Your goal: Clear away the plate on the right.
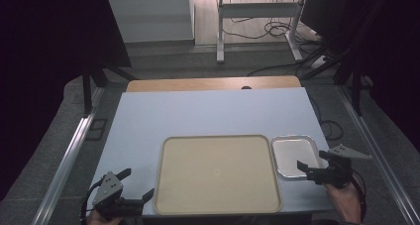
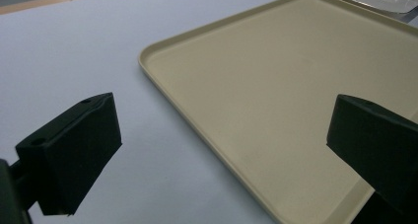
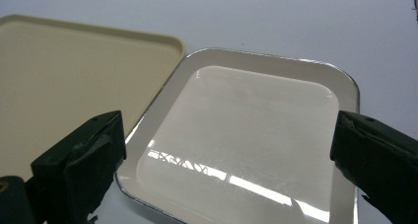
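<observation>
A large empty beige tray [image 1: 216, 173] lies at the front middle of the pale table [image 1: 208, 111]. A small, empty, shiny metal tray [image 1: 293, 155] sits just to its right, close beside it. My left gripper [image 1: 136, 184] is open at the beige tray's front left corner, its jaws wide apart with the tray's left rim [image 2: 197, 120] running between them. My right gripper [image 1: 313, 163] is open at the metal tray's front right. In the right gripper view the metal tray [image 3: 246, 130] spans the gap between the jaws and the beige tray [image 3: 74, 81] lies to the left. Both grippers hold nothing.
A wooden board [image 1: 213, 84] runs along the table's far edge. Metal rails [image 1: 69, 150] flank the table on the carpet. Beyond stand a desk frame [image 1: 257, 17] and loose floor cables [image 1: 277, 29]. The back half of the table is bare.
</observation>
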A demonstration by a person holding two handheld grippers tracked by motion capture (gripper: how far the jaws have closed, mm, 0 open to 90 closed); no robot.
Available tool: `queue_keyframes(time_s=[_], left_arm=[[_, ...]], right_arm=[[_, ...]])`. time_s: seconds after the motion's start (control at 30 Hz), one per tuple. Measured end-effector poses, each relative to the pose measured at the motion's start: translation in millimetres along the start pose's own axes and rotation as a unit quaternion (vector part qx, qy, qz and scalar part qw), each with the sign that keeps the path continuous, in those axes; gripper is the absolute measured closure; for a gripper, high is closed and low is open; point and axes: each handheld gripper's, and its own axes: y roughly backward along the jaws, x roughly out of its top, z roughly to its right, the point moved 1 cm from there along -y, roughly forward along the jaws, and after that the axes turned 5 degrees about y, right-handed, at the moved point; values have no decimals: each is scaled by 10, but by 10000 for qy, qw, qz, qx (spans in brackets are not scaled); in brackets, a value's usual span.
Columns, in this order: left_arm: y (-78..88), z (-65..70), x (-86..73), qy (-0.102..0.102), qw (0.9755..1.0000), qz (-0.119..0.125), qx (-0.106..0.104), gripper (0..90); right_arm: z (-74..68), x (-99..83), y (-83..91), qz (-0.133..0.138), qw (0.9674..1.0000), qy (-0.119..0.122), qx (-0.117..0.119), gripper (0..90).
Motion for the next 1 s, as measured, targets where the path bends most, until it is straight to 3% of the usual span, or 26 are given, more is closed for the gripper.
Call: queue_keyframes(time_s=[0.43,0.57,1.0], left_arm=[[-2,0,0,12,10000,-3,-5,0],[-1,-2,0,5,10000,-7,-4,0],[-1,-2,0,5,10000,-5,-5,0]], right_arm=[[208,85,-98,-243,9984,-515,-51,10],[236,103,-127,-326,9983,-473,-113,32],[400,171,-192,-682,9958,-449,-425,237]])
